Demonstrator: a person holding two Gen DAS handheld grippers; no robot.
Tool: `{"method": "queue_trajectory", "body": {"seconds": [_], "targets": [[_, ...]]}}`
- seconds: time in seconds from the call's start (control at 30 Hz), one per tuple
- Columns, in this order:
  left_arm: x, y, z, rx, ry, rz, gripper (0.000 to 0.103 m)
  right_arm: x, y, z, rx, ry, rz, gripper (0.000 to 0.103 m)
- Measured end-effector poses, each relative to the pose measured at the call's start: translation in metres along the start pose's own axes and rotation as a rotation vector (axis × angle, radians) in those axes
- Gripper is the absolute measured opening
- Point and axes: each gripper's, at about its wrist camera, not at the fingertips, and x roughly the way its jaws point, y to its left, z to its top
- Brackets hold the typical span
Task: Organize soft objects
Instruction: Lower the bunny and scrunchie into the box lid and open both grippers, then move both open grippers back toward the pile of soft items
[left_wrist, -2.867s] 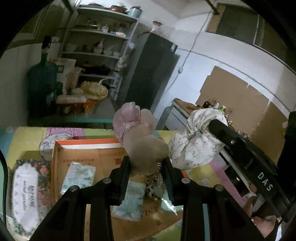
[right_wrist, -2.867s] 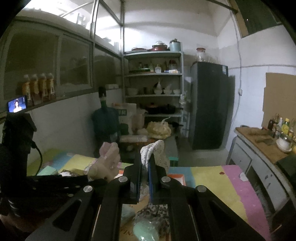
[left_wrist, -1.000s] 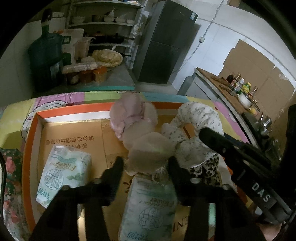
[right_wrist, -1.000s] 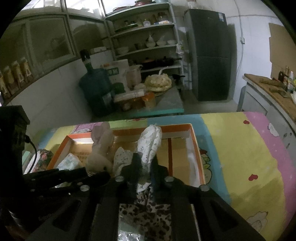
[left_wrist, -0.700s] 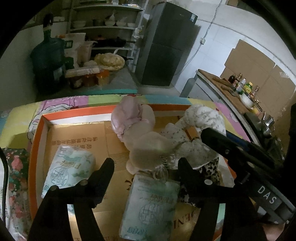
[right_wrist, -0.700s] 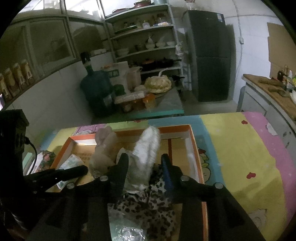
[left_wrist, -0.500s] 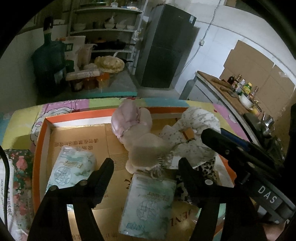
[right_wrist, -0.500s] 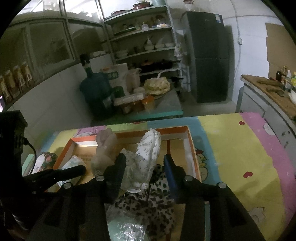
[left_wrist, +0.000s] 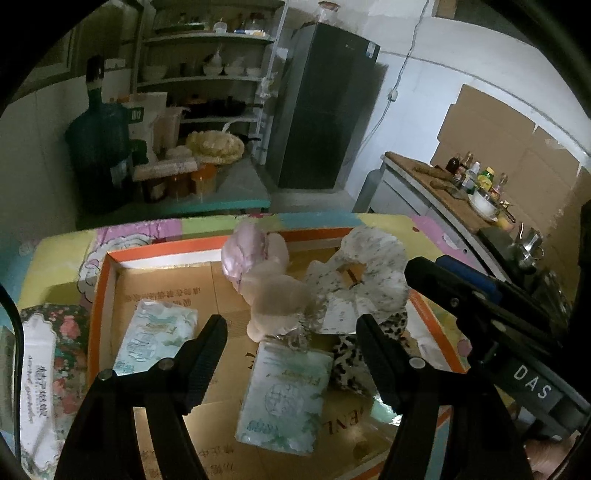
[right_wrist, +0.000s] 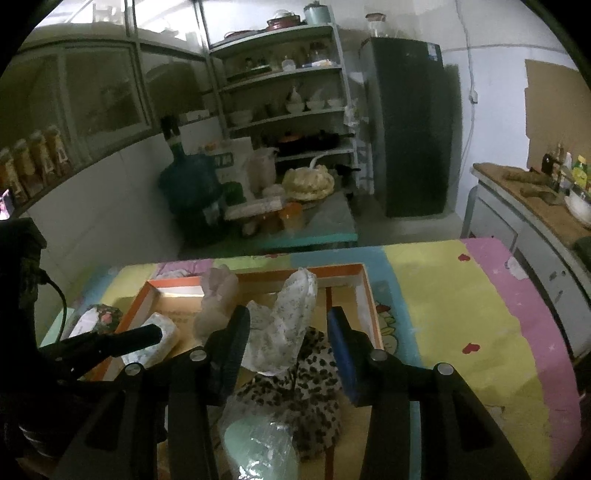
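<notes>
An orange-rimmed cardboard box (left_wrist: 100, 291) lies on the table. In it a pink plush toy (left_wrist: 266, 284) and a white floral fabric item (left_wrist: 369, 273) stand side by side, over a leopard-print cloth (left_wrist: 351, 350). My left gripper (left_wrist: 291, 325) is open just in front of the plush, touching nothing. My right gripper (right_wrist: 288, 321) is open around the floral item (right_wrist: 291, 317) without gripping it. Two tissue packs (left_wrist: 284, 391) (left_wrist: 155, 336) lie in the box. The plush also shows in the right wrist view (right_wrist: 216, 299).
A flowered tissue pack (left_wrist: 40, 373) lies left of the box on the colourful tablecloth (right_wrist: 450, 295). A low table with a blue water jug (left_wrist: 98, 147) and food stands behind. Shelves, a dark fridge (left_wrist: 321, 107) and a counter with bottles (left_wrist: 476, 177) are beyond.
Both grippers lowered the plush and the floral item into the box, then opened and let go. They have drawn back slightly.
</notes>
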Motion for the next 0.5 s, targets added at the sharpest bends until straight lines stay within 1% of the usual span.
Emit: {"method": "queue_trajectory", "body": {"seconds": [0.33,0.5], "targets": [[-0.032,-0.001,-0.005,0.002,-0.050,-0.019,0.072,-0.032,0.019,0.000,-0.026,-0.054,-0.007,0.046],[-0.048,0.001,-0.009,0.013,-0.077,-0.015,0.072,-0.045,0.030,-0.001,-0.038,-0.070,-0.011,0.046]]}}
